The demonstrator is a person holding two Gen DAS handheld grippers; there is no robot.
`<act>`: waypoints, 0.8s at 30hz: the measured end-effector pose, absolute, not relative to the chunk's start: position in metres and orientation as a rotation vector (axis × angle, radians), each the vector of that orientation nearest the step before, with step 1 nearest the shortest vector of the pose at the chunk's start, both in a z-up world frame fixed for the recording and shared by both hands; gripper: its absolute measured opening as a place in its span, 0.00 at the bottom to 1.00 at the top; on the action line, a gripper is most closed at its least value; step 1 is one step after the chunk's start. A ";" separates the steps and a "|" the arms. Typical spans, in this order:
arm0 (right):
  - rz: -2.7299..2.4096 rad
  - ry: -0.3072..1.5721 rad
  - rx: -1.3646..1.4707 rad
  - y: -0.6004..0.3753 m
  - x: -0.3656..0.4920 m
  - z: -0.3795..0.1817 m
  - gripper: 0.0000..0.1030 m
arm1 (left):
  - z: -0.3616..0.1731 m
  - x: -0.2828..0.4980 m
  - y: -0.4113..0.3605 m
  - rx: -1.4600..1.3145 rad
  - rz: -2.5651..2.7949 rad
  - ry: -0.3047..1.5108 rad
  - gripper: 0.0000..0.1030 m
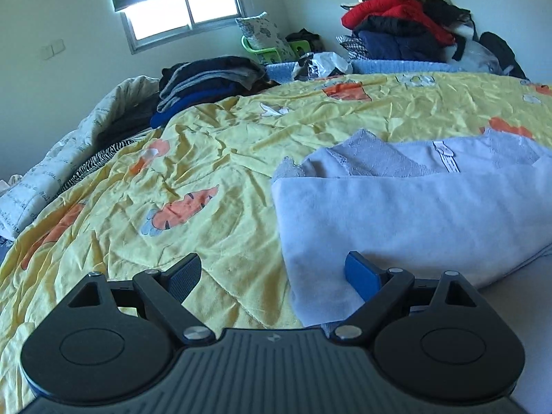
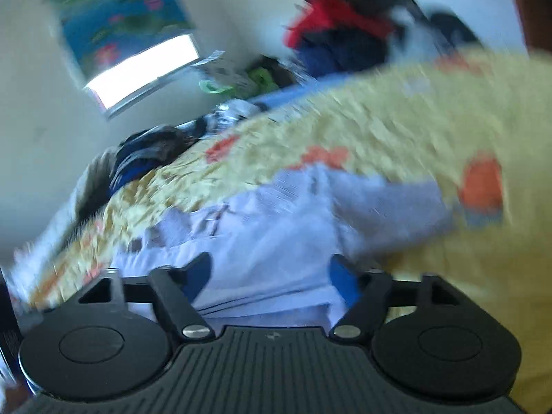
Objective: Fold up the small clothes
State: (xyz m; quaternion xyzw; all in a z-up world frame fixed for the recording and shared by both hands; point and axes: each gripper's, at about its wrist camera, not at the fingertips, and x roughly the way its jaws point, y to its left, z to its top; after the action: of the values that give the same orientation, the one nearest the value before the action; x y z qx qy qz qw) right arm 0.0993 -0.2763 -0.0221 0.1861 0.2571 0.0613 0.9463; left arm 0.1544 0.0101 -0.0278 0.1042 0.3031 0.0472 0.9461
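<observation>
A pale lilac garment [image 1: 414,207] with lace trim lies partly folded on the yellow carrot-print bedspread [image 1: 207,158]. My left gripper [image 1: 272,276] is open and empty, low over the bed at the garment's near left corner; its right finger [image 1: 362,276] sits over the cloth edge. In the blurred right wrist view the same garment [image 2: 276,234] lies just ahead. My right gripper [image 2: 270,276] is open over its near edge, with nothing between the pads.
A stack of folded dark clothes [image 1: 210,82] sits at the bed's far left beside a rumpled white quilt [image 1: 51,172]. A heap of red and dark clothes [image 1: 407,24] is piled at the far right. A window [image 1: 183,13] is behind.
</observation>
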 end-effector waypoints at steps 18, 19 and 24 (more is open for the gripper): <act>0.086 0.607 0.209 -0.245 0.064 -0.033 0.84 | -0.028 0.096 0.015 0.076 0.019 0.680 0.89; 0.085 0.612 0.211 -0.245 0.061 -0.035 0.84 | -0.029 0.094 0.015 0.070 0.015 0.685 0.89; 0.072 0.611 0.194 -0.242 0.046 -0.038 0.85 | -0.033 0.081 0.015 0.057 0.001 0.698 0.89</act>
State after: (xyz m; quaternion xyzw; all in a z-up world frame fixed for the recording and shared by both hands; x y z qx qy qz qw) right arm 0.0458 -0.2421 -0.0383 0.0954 0.3001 0.0353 0.9485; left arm 0.0813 0.0151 -0.0332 0.0282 0.3418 0.0003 0.9393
